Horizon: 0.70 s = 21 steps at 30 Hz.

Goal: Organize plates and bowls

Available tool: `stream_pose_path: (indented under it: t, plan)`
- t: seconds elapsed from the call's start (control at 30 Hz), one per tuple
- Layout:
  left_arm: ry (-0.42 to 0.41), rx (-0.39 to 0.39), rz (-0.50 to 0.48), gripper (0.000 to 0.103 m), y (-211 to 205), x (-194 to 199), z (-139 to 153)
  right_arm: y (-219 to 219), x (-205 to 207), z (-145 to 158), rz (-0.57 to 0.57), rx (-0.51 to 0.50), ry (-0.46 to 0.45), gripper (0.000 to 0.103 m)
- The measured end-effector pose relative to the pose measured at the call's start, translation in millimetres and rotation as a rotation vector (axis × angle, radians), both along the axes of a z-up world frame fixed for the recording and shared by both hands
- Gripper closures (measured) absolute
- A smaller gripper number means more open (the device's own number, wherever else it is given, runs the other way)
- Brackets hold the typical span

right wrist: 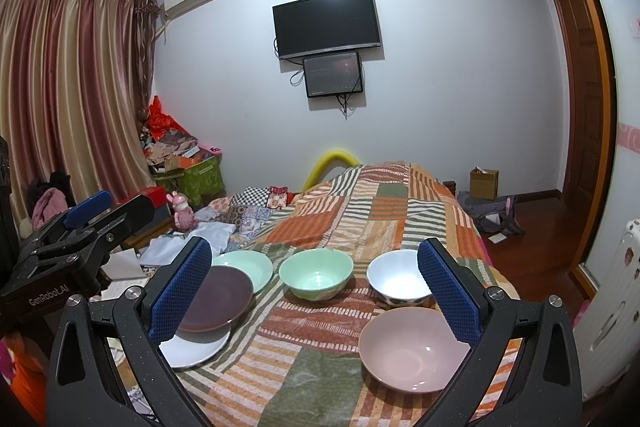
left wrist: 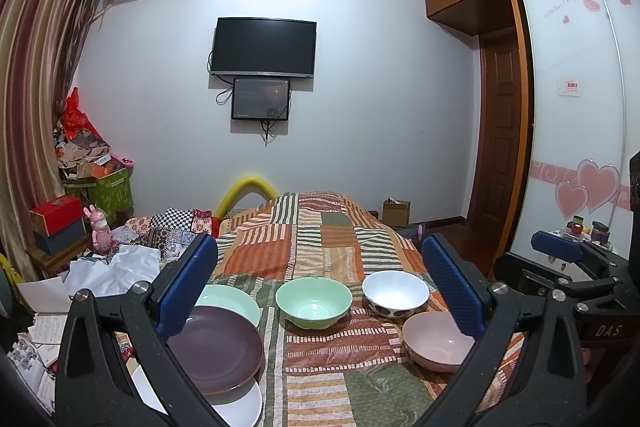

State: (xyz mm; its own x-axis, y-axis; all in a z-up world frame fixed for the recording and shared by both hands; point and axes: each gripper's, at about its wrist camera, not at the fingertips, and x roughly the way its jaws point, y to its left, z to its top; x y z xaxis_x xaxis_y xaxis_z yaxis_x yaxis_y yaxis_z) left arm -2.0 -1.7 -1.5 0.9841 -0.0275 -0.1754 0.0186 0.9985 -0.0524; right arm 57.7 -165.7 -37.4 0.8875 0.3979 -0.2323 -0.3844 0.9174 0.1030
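Observation:
On the patchwork bedspread [left wrist: 320, 235] [right wrist: 360, 211] lie three overlapping plates at the left: a mint plate [left wrist: 236, 301] [right wrist: 248, 265], a dark purple plate [left wrist: 214, 347] [right wrist: 218, 297] and a white plate [left wrist: 236, 405] [right wrist: 196, 349]. A mint green bowl [left wrist: 314, 301] [right wrist: 316, 277] stands in the middle. A white bowl [left wrist: 395, 293] [right wrist: 394, 281] and a pink bowl [left wrist: 434, 345] [right wrist: 412, 349] sit at the right. My left gripper [left wrist: 320, 295] hovers open over the dishes, empty. My right gripper [right wrist: 314, 297] is open too, with nothing between its fingers.
Piled cloth, papers and a pink toy [left wrist: 100, 231] [right wrist: 182, 211] crowd the bed's left side. Boxes and bags [right wrist: 184, 163] stack by the curtain. A wardrobe [left wrist: 576, 107] and door stand right; a cardboard box [right wrist: 484, 183] sits on the wooden floor.

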Motion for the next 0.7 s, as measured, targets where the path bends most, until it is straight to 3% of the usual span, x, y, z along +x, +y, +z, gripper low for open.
stream_pose_path:
  t: [0.7]
  plan:
    - [0.041, -0.012, 0.005, 0.0, 14, 8, -9, 14, 16, -15, 0.012, -0.005, 0.052, 0.0]
